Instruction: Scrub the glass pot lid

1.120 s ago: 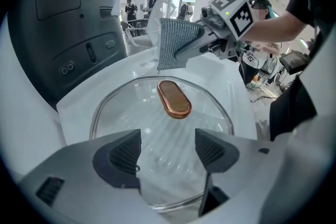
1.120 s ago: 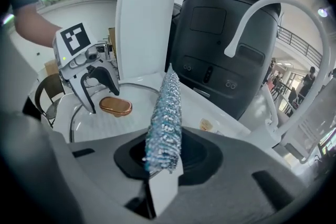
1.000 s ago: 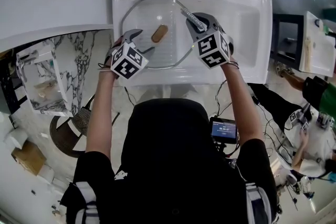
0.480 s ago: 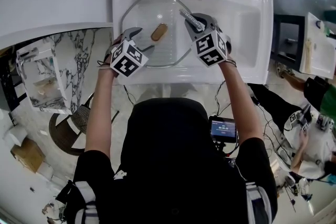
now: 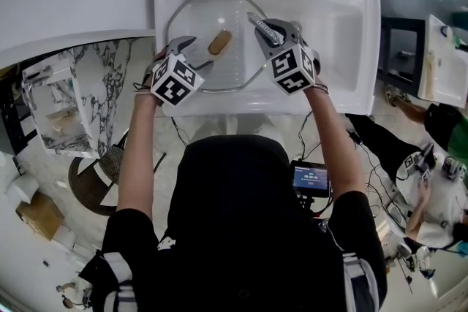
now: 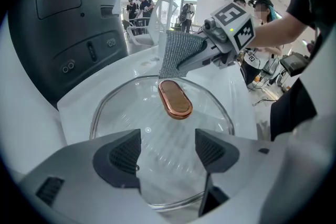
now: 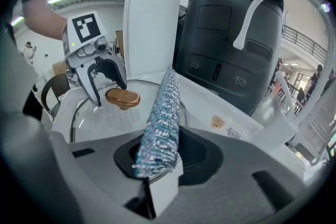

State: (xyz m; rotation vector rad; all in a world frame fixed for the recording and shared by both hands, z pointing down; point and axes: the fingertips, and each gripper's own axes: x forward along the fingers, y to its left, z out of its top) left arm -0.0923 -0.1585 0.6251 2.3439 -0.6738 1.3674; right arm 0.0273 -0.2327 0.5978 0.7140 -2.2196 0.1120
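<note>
Glass lid point(image 5: 194, 22) lies flat in the sink point(image 5: 344, 47), left half. Left tongs point(image 6: 168, 152) gape wide over its near rim, gripping nothing. Right tongs point(image 7: 157, 162) clamp the scrub pad point(image 7: 161, 107). I'd pin the rim, then sweep the pad around the knob point(image 6: 175, 99), pressing lightly.

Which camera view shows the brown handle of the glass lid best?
The left gripper view: the handle lies close and central there, with its top face plain to see. The head view shows the handle small, from straight above. The right gripper view shows it from the side, farther off, left of the cloth.
</note>
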